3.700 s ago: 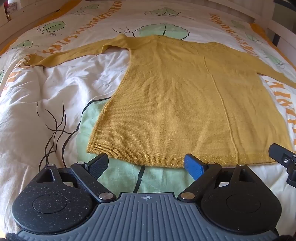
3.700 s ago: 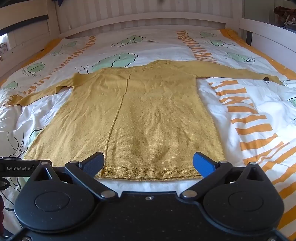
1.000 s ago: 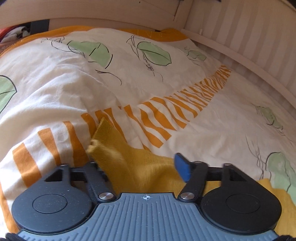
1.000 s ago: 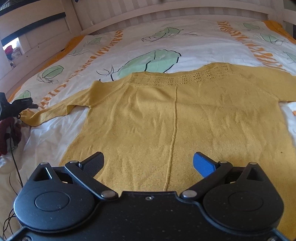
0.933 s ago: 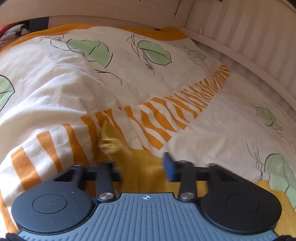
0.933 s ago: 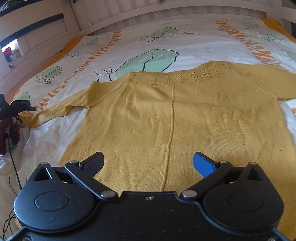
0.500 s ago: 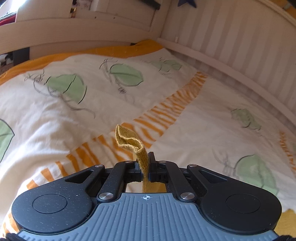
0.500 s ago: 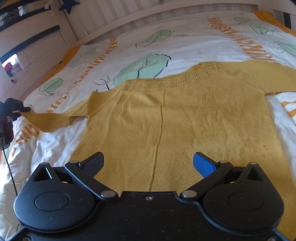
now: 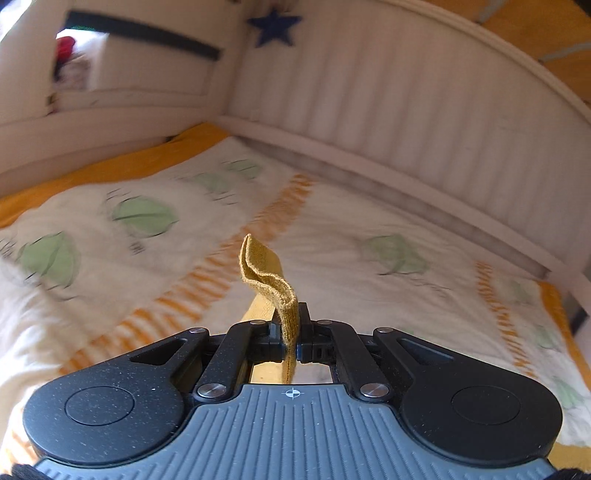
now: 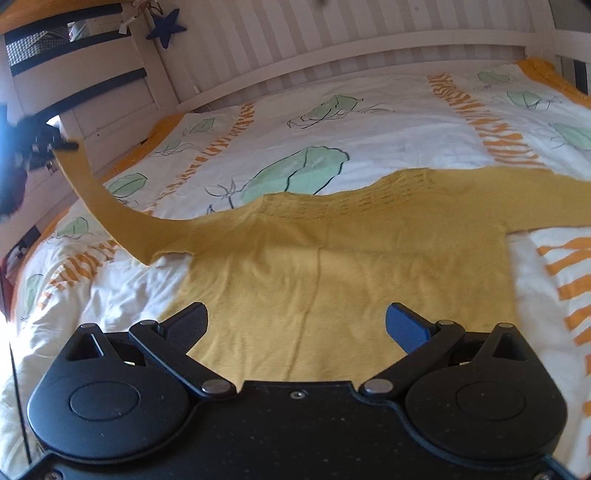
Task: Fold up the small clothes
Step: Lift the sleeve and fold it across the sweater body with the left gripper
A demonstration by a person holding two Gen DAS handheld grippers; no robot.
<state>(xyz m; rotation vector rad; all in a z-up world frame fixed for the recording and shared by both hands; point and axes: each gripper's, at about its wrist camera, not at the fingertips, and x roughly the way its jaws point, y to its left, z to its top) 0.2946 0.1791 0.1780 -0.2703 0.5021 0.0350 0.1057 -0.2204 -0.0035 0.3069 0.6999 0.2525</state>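
A mustard-yellow knitted sweater [image 10: 332, 266] lay spread flat on the leaf-and-stripe patterned duvet [image 10: 369, 140] of a white slatted bed [image 10: 332, 40], its openwork yoke toward twelve o'clock in the right wrist view.

The left gripper [image 9: 291, 334] had its jaws pinched together on the cuff [image 9: 266, 280] of one sleeve; the cuff's folded end stuck up and curled toward eleven o'clock past the fingertips, clear of the bedding. In the right wrist view that sleeve [image 10: 107, 206] rose off the duvet in a taut curve from the sweater's shoulder up to ten o'clock, where the left gripper [image 10: 62, 146] appeared dark and blurred at the frame's edge. The other sleeve [image 10: 535, 199] lay flat, running off toward three o'clock.

The right gripper [image 10: 295, 325] hung over the sweater's lower body with its fingers spread wide apart and nothing between them; whether the pads touched the knit could not be told. A centre seam [image 10: 314, 288] ran down the sweater between those fingers.

A dark blue star ornament [image 10: 166, 24] hung on the bed frame at eleven o'clock.
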